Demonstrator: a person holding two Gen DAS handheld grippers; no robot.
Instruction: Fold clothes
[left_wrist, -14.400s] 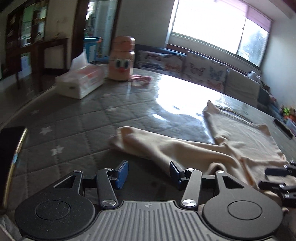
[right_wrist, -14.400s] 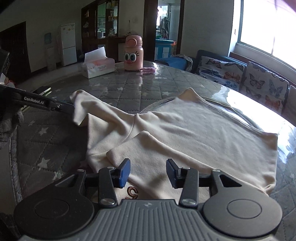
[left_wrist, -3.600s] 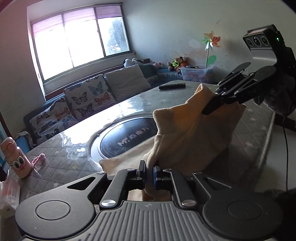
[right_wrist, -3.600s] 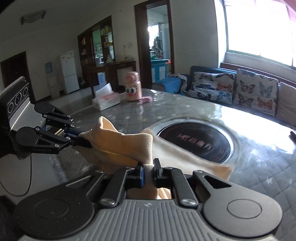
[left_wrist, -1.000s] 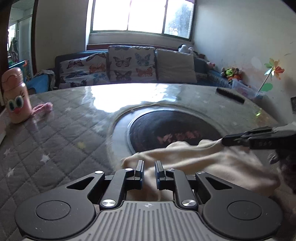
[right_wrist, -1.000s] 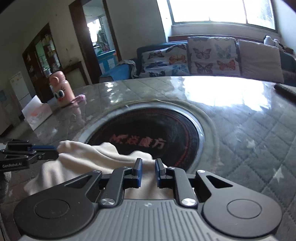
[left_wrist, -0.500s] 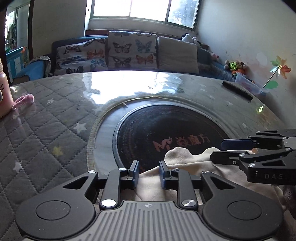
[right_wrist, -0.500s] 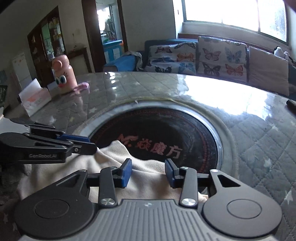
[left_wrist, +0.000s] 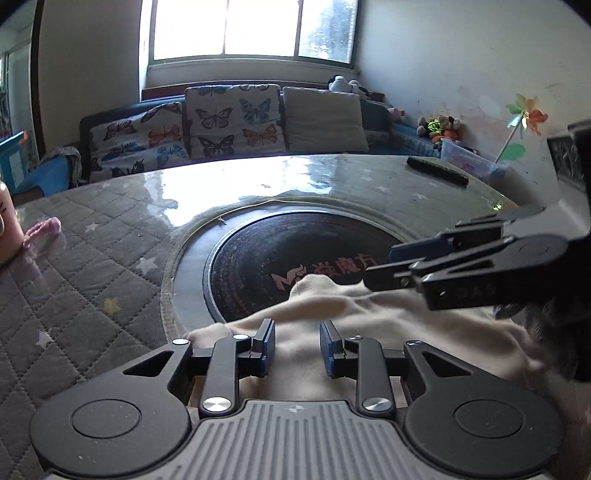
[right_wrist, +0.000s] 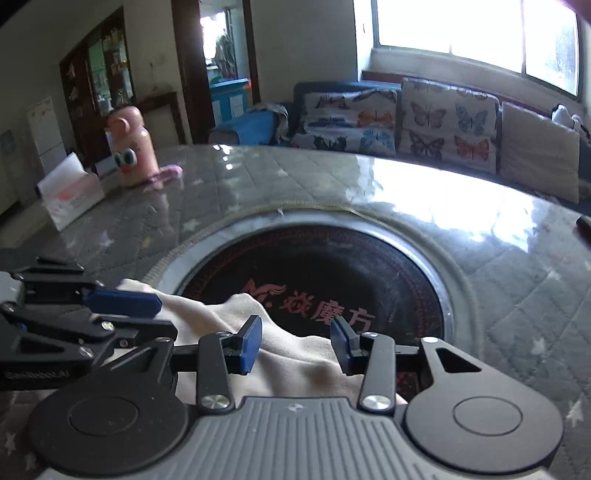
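Observation:
The cream garment lies bunched on the round table's near side, its far edge over the black disc. My left gripper hovers just over its left part. Its jaws are opening, and cloth lies below the gap without being pinched. In the right wrist view the same garment sits under my right gripper, whose blue pads stand apart and clear of the fabric. Each gripper shows in the other's view: the right gripper at the right, the left gripper at the left, both close over the cloth.
A grey quilted cover with stars spreads over the table. A pink bottle, a tissue box and a small pink item stand at the far left. A dark remote lies at the far right edge. A sofa stands behind the table.
Both grippers went from shut on the cloth to jaws apart, and the cloth now rests on the table. The two grippers have drawn closer together over it.

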